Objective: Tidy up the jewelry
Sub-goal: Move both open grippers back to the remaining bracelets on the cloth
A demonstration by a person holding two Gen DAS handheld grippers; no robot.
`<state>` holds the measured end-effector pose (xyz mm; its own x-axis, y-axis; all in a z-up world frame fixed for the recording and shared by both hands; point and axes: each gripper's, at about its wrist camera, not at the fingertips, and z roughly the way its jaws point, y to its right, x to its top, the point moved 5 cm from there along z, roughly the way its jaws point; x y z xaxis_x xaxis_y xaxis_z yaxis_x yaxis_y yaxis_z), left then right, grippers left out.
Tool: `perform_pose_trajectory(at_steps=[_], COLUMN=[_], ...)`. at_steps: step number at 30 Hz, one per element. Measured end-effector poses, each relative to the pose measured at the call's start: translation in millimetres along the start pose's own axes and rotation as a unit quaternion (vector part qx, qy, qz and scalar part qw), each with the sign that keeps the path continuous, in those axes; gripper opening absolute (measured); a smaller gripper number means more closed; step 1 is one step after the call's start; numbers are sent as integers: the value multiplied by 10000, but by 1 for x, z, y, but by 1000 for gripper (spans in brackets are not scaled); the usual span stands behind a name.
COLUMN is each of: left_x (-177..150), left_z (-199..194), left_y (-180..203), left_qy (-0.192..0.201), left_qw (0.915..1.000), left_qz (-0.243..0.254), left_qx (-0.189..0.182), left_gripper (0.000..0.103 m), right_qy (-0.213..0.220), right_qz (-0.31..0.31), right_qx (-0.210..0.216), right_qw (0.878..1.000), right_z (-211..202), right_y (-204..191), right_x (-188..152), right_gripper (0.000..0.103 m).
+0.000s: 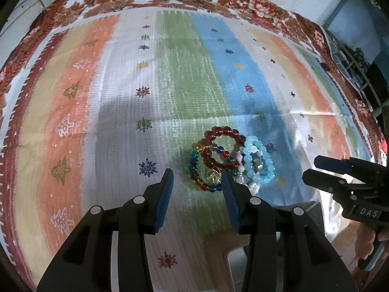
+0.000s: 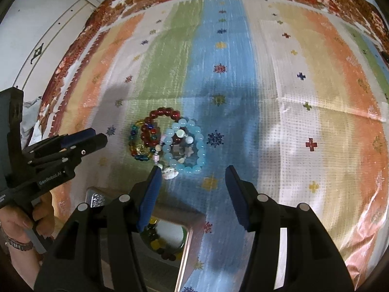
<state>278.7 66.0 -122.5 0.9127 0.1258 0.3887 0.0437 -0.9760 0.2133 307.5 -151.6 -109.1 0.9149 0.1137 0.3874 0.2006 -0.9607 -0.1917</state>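
Both my tools are part open with nothing held: left tool (image 1: 197, 177), right tool (image 2: 193, 171). Bracelet pile sits on the striped surface (image 1: 121, 97): red bracelet (image 1: 225, 135) at 12 o'clock of the pile, multicolour one (image 1: 198, 170) at 8, light blue one (image 1: 261, 163) at 3. In my right view, a box (image 2: 192, 221) holding a beaded bracelet (image 2: 155, 239) lies at 6 o'clock of the pile.

A striped, snowflake-patterned cloth (image 1: 180, 73) covers the table over a floral cloth (image 1: 257, 7); pale wall (image 2: 48, 12) behind.
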Motion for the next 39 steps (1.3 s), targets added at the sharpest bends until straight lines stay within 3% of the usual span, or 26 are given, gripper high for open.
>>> perform_pose_trajectory(at_steps=[16, 28, 39], left_x=[12, 16, 12], left_z=[42, 64, 70], left_y=[-12, -7, 4], left_qy=[-399, -552, -579], left_qw=[9991, 9974, 9918], left_qz=[12, 379, 943], left_qx=[145, 274, 640], left_gripper=[40, 33, 27], right_qy=[-483, -782, -784], right_qz=[15, -71, -91], right_qx=[-148, -213, -305], right_qw=[9987, 9967, 9964], right_z=[40, 64, 71], right_y=[8, 11, 10], right_x=[9, 7, 9], right_gripper=[55, 50, 45])
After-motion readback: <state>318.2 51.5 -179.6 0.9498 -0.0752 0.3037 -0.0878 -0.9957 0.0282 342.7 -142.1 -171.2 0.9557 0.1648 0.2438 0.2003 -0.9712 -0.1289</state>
